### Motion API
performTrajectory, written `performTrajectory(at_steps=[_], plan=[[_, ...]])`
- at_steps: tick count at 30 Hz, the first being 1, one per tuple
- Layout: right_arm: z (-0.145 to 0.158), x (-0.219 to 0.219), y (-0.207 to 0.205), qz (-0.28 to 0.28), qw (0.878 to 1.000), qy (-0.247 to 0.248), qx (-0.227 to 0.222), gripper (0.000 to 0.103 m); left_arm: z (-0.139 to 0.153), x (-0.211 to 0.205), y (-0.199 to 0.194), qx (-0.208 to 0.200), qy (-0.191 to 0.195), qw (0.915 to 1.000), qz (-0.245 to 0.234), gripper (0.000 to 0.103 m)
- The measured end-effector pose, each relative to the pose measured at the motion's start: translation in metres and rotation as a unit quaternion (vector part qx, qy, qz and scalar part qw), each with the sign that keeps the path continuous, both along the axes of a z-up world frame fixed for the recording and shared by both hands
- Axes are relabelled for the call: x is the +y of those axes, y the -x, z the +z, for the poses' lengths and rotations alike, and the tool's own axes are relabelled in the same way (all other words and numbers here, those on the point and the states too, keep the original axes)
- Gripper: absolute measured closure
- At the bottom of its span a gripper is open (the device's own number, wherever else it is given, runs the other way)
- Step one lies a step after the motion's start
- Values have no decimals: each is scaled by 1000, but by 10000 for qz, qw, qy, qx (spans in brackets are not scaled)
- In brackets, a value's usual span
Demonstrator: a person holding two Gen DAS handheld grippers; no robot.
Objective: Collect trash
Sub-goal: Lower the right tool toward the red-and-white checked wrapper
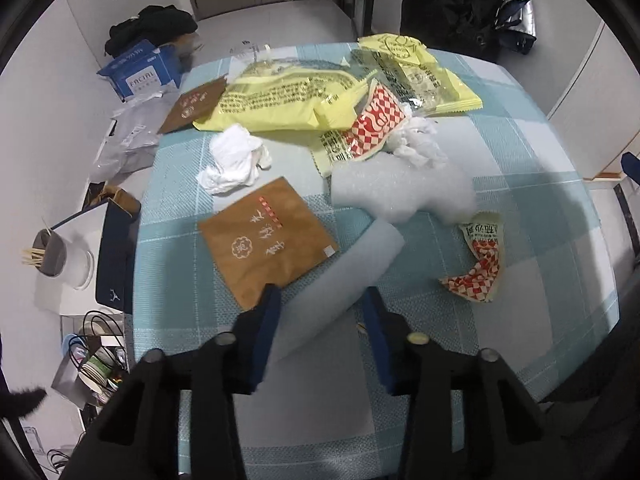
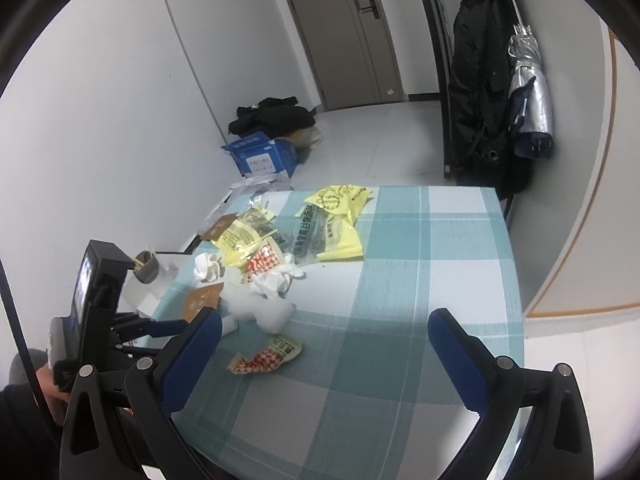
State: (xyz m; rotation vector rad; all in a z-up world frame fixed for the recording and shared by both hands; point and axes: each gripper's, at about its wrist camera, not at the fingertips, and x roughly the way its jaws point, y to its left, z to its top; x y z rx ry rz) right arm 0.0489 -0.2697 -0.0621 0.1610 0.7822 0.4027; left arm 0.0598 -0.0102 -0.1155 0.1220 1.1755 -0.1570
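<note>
Only in the left wrist view, bottom centre: left gripper (image 1: pixel 322 289) pointed steeply down at the bench (image 1: pixel 520 200), with a pale foam sheet (image 1: pixel 340 268) running up between its jaws. Only in the right wrist view: that same gripper from the side at the left edge, a hand (image 2: pixel 48 384) behind it at lower left, and, far off at upper right, a dark coat (image 2: pixel 476 92) and a silver umbrella (image 2: pixel 528 92) hung by a door (image 2: pixel 352 32).

Left jaws part closed around the foam sheet; left pad against its edge, right pad just beside it. Cannot tell whether actually clamped.

Right gripper (image 2: pixel 324 313) at bottom centre, jaws wide apart, holding nothing and touching nothing.

Just beyond the left jaws, centre left of frame: a brown paper sachet (image 1: pixel 264 240), its near corner under the left pad's tip. Right of centre: a torn red-checked wrapper (image 1: pixel 480 264), in the right wrist view lying on the cloth just past the right gripper's left pad. Further up: white bubble wrap (image 1: pixel 400 192) and a crumpled tissue (image 1: pixel 234 160). Beyond those, near the far edge: yellow packets (image 1: pixel 280 96) in a heap.

Off the bench, upper left: a blue box (image 1: pixel 140 72) on the floor.
</note>
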Motion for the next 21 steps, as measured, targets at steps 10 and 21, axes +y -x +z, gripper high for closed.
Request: performTrajectory(at_steps=[10,21], plan=[[4,3,6,84,10000,-2,-50,0,1,-1,2,100,-45,9999,-40,99],[-2,8,11,95,9998,178,20,0,12,1,10,16,251,9996,-94,101]])
